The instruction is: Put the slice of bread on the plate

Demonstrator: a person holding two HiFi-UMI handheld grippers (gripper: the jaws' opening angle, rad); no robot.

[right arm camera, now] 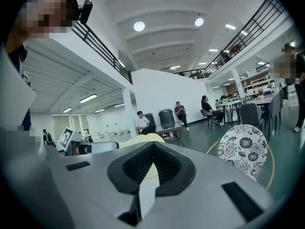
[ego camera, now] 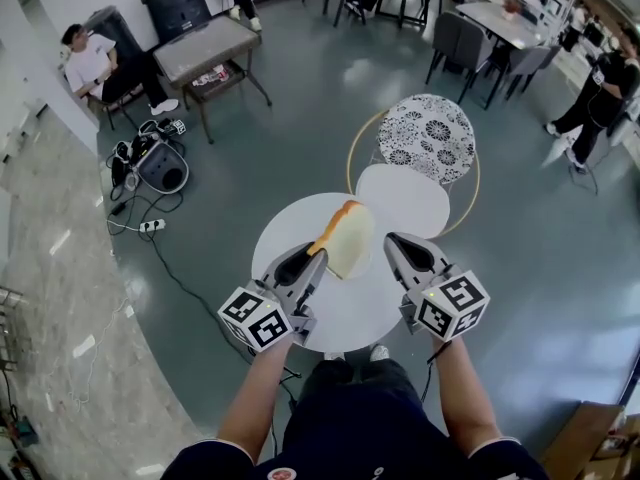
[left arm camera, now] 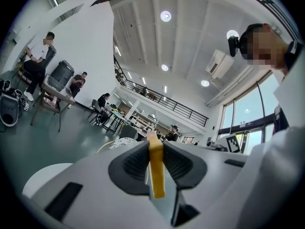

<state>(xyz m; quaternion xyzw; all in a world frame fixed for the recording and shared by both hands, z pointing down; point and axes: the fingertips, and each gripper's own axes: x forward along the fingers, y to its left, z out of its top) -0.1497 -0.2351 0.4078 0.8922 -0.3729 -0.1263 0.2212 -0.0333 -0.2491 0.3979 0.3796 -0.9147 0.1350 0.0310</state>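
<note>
A slice of bread, pale with a brown crust, is held up on edge over a round white table. My left gripper is shut on its near edge. In the left gripper view the bread stands as a thin yellow strip pinched between the dark pads. My right gripper hangs just right of the slice, shut with nothing in it. In its own view the right gripper has its pads together and the bread shows beyond them. A plain white round disc, perhaps the plate, lies just beyond.
A floral-patterned round disc sits past the white one, both inside a gold ring. Cables and a bag lie on the floor at left. A seated person, tables and chairs stand further off.
</note>
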